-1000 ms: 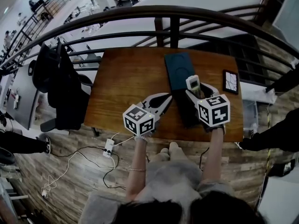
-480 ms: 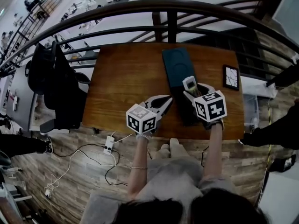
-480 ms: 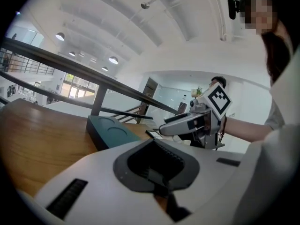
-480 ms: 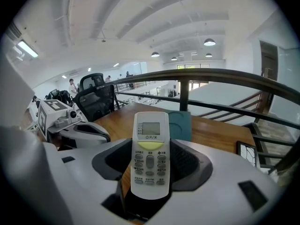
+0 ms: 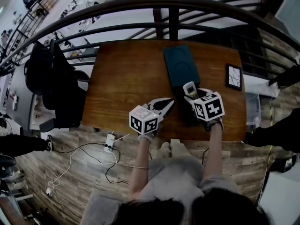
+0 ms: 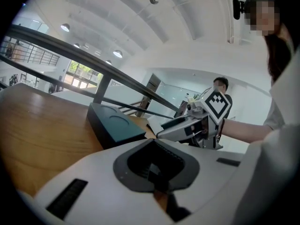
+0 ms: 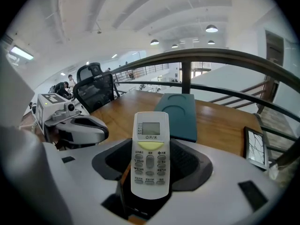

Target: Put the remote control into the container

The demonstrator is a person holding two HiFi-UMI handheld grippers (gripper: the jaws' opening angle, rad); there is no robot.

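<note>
A white remote control (image 7: 150, 156) with a small screen and a yellow-green button stands upright in my right gripper (image 7: 149, 175), which is shut on its lower half. In the head view the remote control (image 5: 189, 87) sticks out beyond the right gripper (image 5: 196, 97), just near of the dark teal container (image 5: 180, 66) lying on the wooden table (image 5: 126, 74). A darker box shape (image 5: 186, 115) under that gripper is mostly hidden. My left gripper (image 5: 168, 103) rests to the left, shut and with nothing in it. From the left gripper view the container (image 6: 115, 125) lies ahead.
A small framed picture (image 5: 233, 77) lies at the table's right edge. A dark metal railing (image 5: 168, 13) runs behind the table. A black office chair with a jacket (image 5: 49, 83) stands left of it. Cables and a power strip (image 5: 109, 147) lie on the floor.
The right gripper with the remote has drawn slightly toward the table's near edge. The left gripper has barely moved.
</note>
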